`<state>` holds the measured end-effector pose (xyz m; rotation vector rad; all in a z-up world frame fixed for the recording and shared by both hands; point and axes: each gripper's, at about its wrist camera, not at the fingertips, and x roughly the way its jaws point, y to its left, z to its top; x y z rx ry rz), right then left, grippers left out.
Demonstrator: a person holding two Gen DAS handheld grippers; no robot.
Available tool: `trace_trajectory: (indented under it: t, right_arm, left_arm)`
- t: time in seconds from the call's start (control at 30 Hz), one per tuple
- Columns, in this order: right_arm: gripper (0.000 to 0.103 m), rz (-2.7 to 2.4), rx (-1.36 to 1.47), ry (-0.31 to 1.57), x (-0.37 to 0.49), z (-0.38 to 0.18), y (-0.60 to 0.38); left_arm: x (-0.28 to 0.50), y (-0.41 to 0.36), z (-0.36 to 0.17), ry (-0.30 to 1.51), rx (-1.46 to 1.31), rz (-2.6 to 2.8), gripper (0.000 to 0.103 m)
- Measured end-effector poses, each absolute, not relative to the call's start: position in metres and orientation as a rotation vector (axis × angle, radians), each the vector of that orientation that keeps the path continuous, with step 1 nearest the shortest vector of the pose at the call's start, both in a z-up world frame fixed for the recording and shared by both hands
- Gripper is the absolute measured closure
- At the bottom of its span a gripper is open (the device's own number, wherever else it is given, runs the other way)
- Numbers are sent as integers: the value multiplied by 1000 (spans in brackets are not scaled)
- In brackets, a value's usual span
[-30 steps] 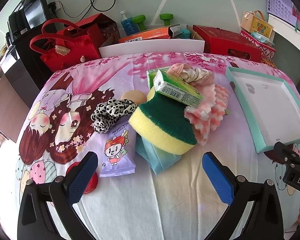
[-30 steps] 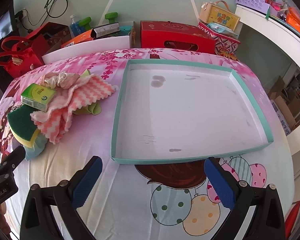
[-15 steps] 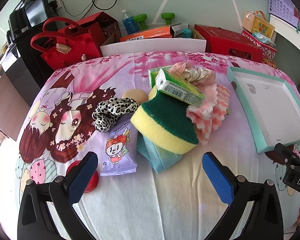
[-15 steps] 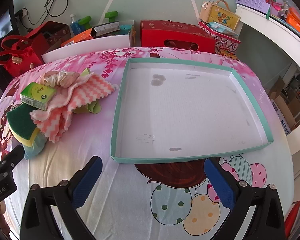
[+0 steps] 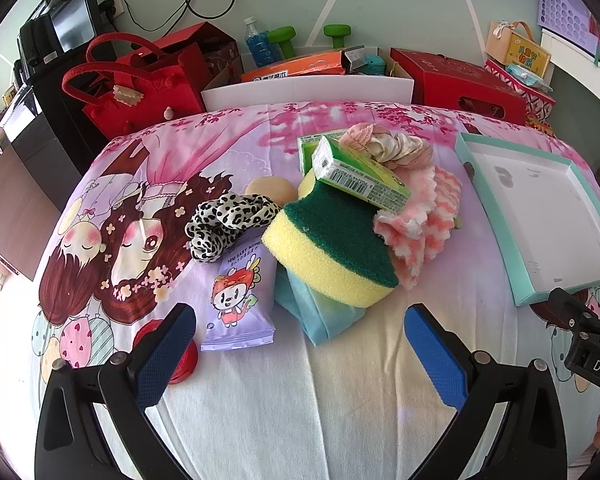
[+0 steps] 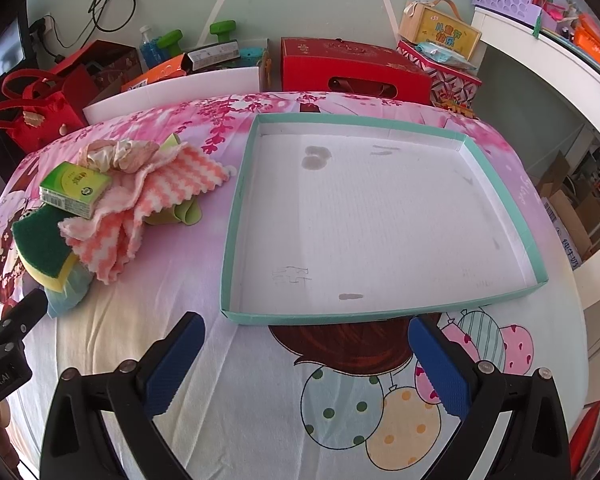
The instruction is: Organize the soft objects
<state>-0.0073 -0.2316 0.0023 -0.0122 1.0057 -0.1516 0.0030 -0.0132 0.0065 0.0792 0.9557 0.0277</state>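
Soft goods lay heaped on the cartoon-print sheet, none yet in the tray. From the left: a leopard scrunchie (image 5: 228,216) over a purple wipes pack (image 5: 240,292), then a green-and-yellow sponge (image 5: 332,252) atop a blue cloth (image 5: 320,316), a green tissue box (image 5: 360,176) resting on the sponge, and a pink striped towel (image 5: 424,216). The left gripper (image 5: 296,344) hung released and empty, just near of the sponge. The teal-rimmed tray (image 6: 496,172) sat right, bare, with the right gripper (image 6: 304,356) likewise spread and empty at its near edge. Judged wisely, the left jaws should straddle the sponge's near end low, since lifting it would likely tip the box off.
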Motion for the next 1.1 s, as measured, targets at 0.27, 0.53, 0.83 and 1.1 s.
trace_trajectory:
  t: [0.27, 0.53, 0.83, 1.1]
  right_arm:
    - [0, -152, -12, 1007, -7, 2, -232]
    - [0, -152, -13, 1001, -8, 3, -232]
    - [0, -85, 18, 936, -10, 21, -219]
    - [0, 71, 81, 885, -5, 35, -183]
  left_arm:
    - [3, -12, 6, 965, 73, 18, 0]
    - [4, -6, 11, 955, 26, 7, 0]
    - [0, 31, 26, 890, -99, 83, 0]
    - [-9, 86, 35, 833, -186, 191, 0]
